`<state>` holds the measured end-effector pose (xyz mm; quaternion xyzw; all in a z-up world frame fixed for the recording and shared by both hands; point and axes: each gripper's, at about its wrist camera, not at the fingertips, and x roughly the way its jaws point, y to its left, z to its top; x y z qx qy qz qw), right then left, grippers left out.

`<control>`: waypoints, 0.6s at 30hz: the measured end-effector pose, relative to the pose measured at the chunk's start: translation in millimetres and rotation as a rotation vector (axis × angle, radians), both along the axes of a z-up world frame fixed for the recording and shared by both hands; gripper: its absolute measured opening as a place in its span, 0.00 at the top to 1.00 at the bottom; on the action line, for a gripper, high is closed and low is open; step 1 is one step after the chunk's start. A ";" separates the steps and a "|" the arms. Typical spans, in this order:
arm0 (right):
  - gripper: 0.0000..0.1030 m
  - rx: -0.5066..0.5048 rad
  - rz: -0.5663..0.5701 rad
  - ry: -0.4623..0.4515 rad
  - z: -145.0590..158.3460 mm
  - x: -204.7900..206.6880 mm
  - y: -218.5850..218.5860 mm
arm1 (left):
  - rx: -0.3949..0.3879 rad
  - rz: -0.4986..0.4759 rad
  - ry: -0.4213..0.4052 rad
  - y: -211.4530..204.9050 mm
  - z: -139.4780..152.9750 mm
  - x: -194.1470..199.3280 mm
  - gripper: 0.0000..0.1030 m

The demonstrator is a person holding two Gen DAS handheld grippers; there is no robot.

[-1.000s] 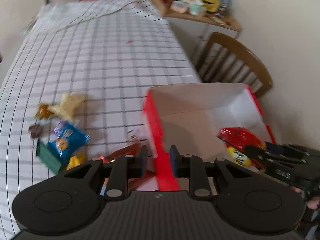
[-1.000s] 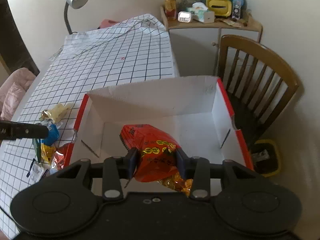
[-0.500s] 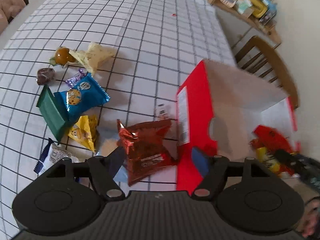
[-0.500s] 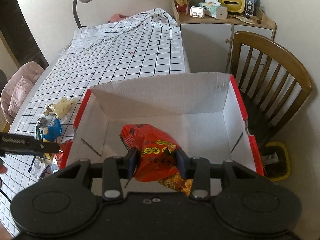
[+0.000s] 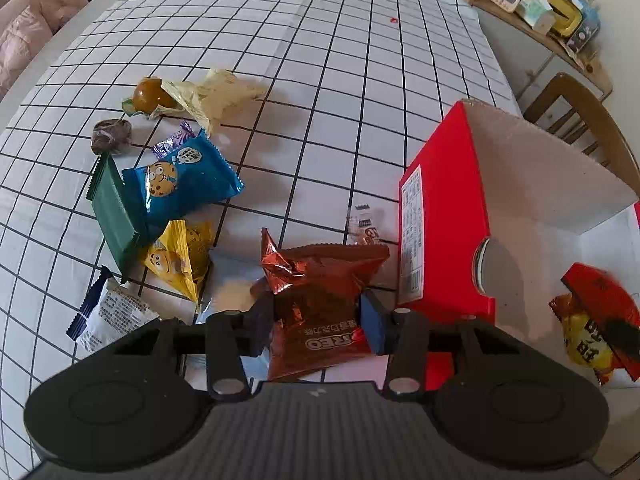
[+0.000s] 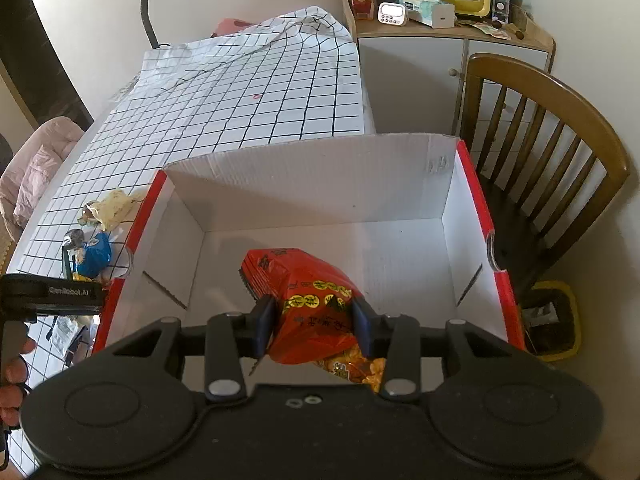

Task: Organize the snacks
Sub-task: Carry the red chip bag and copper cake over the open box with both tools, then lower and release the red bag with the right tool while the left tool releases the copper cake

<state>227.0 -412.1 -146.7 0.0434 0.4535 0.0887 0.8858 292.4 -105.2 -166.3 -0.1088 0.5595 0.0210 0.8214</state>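
Observation:
A brown foil Oreo packet [image 5: 320,276] lies on the checked tablecloth [image 5: 280,60], just left of the red and white cardboard box [image 5: 440,208]. My left gripper [image 5: 318,320] points down at it. Its jaws are closing, and both pads touch the packet's sides. In the right wrist view my right gripper [image 6: 314,320] is shut on a red snack bag [image 6: 304,280] and holds it over the open box [image 6: 320,176]. That bag [image 5: 596,300] also shows inside the box in the left wrist view.
Left of the Oreo packet lie a blue cookie packet [image 5: 180,180], a green packet [image 5: 114,216], a yellow packet [image 5: 180,256], a white and navy packet [image 5: 108,312] and a pale wrapper [image 5: 216,92]. A wooden chair [image 6: 560,160] and a cabinet [image 6: 440,52] stand beyond the box.
My left gripper came down toward the table, opened wide, then closed round the brown Oreo packet. The right gripper kept the red bag and barely moved.

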 end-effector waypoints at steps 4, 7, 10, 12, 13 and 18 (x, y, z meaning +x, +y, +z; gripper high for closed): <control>0.61 0.002 0.005 -0.004 0.1 0.9 0.6 | -0.002 -0.003 -0.003 1.0 0.3 -1.2 0.67; 0.61 0.002 0.012 -0.009 0.8 0.5 0.7 | -0.020 0.007 0.002 5.1 2.9 -5.1 0.68; 0.61 0.003 0.018 -0.015 3.0 -1.1 0.2 | -0.038 0.007 -0.010 10.5 17.0 -13.2 0.68; 0.61 0.001 0.023 -0.019 4.4 -2.9 -1.6 | -0.034 -0.006 -0.028 11.6 33.8 -18.8 0.68; 0.61 -0.001 0.025 -0.021 5.1 -3.6 -2.3 | -0.038 -0.015 -0.043 12.0 44.3 -21.9 0.68; 0.61 -0.002 0.025 -0.032 8.6 -6.3 -6.6 | -0.047 -0.087 -0.134 1.6 102.4 -33.7 0.68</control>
